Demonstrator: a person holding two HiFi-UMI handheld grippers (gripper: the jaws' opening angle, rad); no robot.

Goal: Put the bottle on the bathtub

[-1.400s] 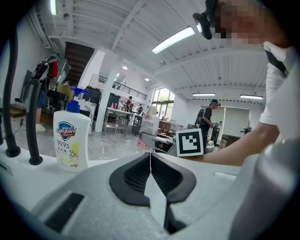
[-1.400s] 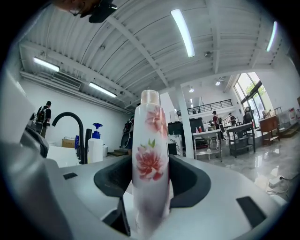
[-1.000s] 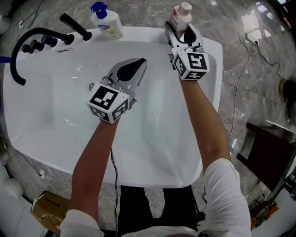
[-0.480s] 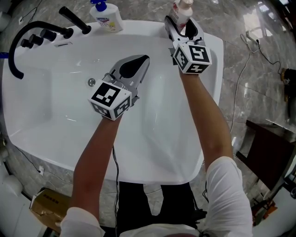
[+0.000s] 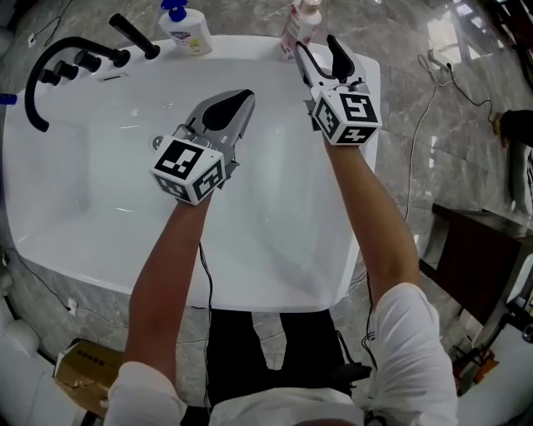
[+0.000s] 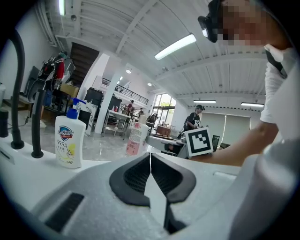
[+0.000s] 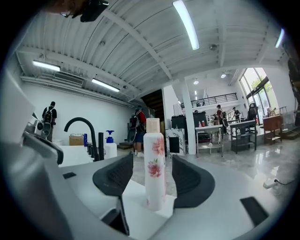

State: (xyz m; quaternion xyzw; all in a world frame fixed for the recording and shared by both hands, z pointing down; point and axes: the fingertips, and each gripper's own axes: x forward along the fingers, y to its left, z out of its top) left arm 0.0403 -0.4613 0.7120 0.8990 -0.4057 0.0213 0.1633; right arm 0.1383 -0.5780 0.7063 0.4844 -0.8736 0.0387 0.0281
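The white bottle [image 5: 301,22] with a pink flower print stands upright on the far rim of the white bathtub [image 5: 100,191]. My right gripper [image 5: 316,48] is open just behind it. In the right gripper view the bottle [image 7: 154,164] stands between the spread pads, with a gap on each side and nothing touching it. My left gripper [image 5: 240,101] is shut and empty, hovering over the middle of the tub. In the left gripper view its jaws [image 6: 150,161] meet in a thin line, and the bottle [image 6: 134,139] stands beyond them.
A white soap pump bottle [image 5: 185,29] stands on the back rim left of the bottle. A black faucet [image 5: 50,66] with handles is at the far left corner. Grey marble floor surrounds the tub, with a cable [image 5: 425,91] at the right and a cardboard box [image 5: 83,374] at the lower left.
The right gripper held the bottle between its jaws before. Now its jaws are spread and drawn slightly back, and the bottle stands free on the rim. The left gripper barely moved.
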